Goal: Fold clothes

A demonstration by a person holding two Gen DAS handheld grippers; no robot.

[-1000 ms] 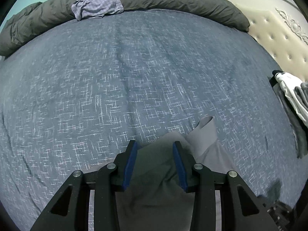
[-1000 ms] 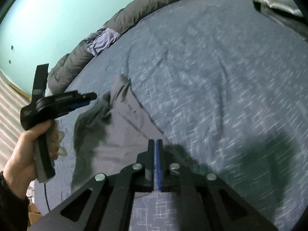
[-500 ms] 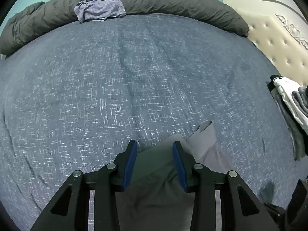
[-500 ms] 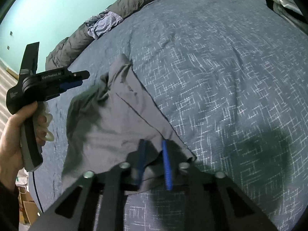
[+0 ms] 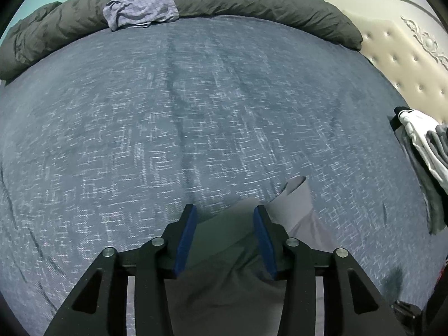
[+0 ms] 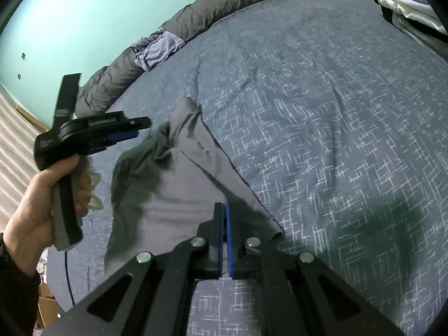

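A grey garment (image 6: 179,196) lies spread and partly crumpled on the blue bedspread (image 6: 322,112). My right gripper (image 6: 224,210) is shut on the grey garment's near hem, close to its right corner (image 6: 271,229). In the left wrist view, my left gripper (image 5: 224,221) is open, its blue pads (image 5: 186,235) on either side of a dark fold of the garment (image 5: 224,252) lying below them. A lighter strip (image 5: 296,201) sticks out to the right. The right wrist view shows a hand (image 6: 33,201) holding the left gripper (image 6: 131,131) just above the crumpled far-left part.
A rolled dark grey duvet (image 5: 252,2) runs along the far edge of the bed, with a checked blue-grey cloth (image 5: 140,14) on it. A pile of white and grey clothes (image 5: 420,140) lies at the right by the padded headboard (image 5: 406,56).
My right gripper stood open over the garment's hem half a second ago and has shut on it. The left gripper stays open and has barely moved.
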